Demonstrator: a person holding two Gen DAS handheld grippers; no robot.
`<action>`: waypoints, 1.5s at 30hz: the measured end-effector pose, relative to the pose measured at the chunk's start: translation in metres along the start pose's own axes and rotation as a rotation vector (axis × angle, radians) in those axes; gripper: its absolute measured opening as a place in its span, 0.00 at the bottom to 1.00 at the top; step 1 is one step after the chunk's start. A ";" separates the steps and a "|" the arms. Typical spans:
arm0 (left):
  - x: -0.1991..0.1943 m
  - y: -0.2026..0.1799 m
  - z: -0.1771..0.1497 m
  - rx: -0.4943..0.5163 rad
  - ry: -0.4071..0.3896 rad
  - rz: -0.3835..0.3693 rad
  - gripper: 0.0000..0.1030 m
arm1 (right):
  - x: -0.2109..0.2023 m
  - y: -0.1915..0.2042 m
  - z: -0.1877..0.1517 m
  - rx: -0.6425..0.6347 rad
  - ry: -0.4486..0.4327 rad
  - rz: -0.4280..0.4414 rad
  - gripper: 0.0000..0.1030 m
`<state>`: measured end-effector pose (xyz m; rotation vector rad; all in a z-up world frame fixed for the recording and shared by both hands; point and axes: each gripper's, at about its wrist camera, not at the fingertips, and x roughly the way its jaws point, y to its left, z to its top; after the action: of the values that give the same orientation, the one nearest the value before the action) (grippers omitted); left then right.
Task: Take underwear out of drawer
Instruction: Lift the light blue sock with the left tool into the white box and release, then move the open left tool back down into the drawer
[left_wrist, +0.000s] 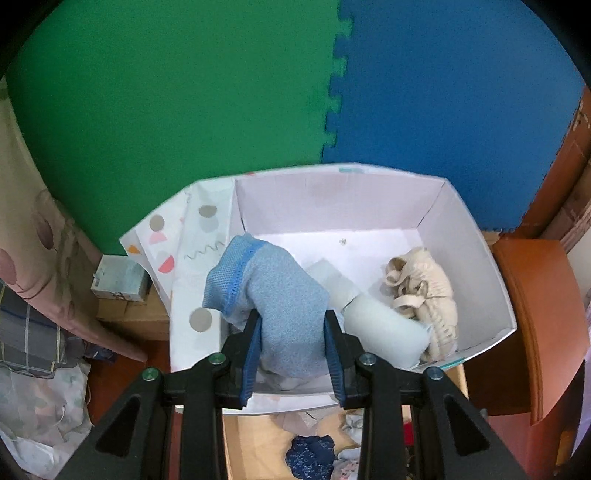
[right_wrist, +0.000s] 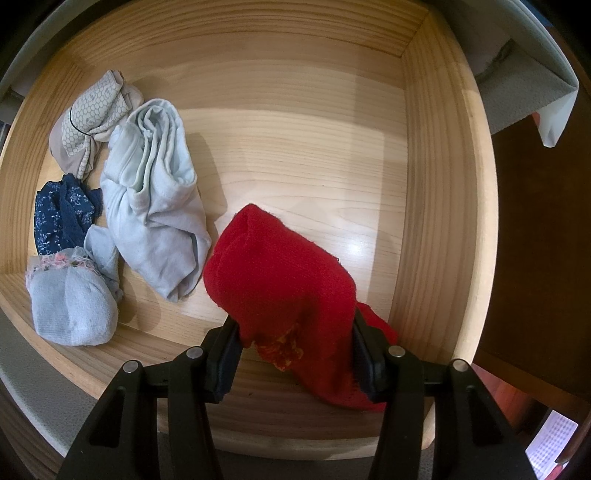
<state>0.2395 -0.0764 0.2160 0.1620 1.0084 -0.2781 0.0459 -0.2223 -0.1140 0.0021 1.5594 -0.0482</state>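
My left gripper (left_wrist: 291, 332) is shut on a light blue piece of underwear (left_wrist: 273, 295) and holds it over the near left part of a white box (left_wrist: 476, 236). A cream garment (left_wrist: 424, 299) and a pale rolled one (left_wrist: 388, 332) lie in the box. My right gripper (right_wrist: 297, 339) is shut on a red piece of underwear (right_wrist: 280, 273), held just above the floor of the wooden drawer (right_wrist: 295, 122). Left in the drawer lie a pale blue garment (right_wrist: 155, 199), a grey patterned one (right_wrist: 92, 118), a navy floral one (right_wrist: 62, 214) and a light blue one (right_wrist: 70, 302).
The box stands on a green and blue foam mat (left_wrist: 221, 92), with its patterned lid (left_wrist: 184, 251) leaning at the left. A red-brown wooden piece of furniture (left_wrist: 532, 325) is at the right. Cloth and small cartons (left_wrist: 118, 280) crowd the left.
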 end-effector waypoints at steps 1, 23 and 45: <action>0.005 0.000 -0.002 0.001 0.005 0.002 0.31 | 0.000 0.000 0.000 -0.001 0.001 0.000 0.48; 0.037 -0.004 -0.013 0.016 0.102 0.061 0.44 | 0.000 0.001 0.000 -0.003 0.004 -0.003 0.49; -0.044 0.029 -0.072 0.015 -0.012 0.092 0.51 | 0.002 0.002 0.001 -0.013 0.012 -0.012 0.50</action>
<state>0.1680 -0.0229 0.2160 0.2199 0.9841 -0.2024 0.0466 -0.2203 -0.1163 -0.0175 1.5716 -0.0472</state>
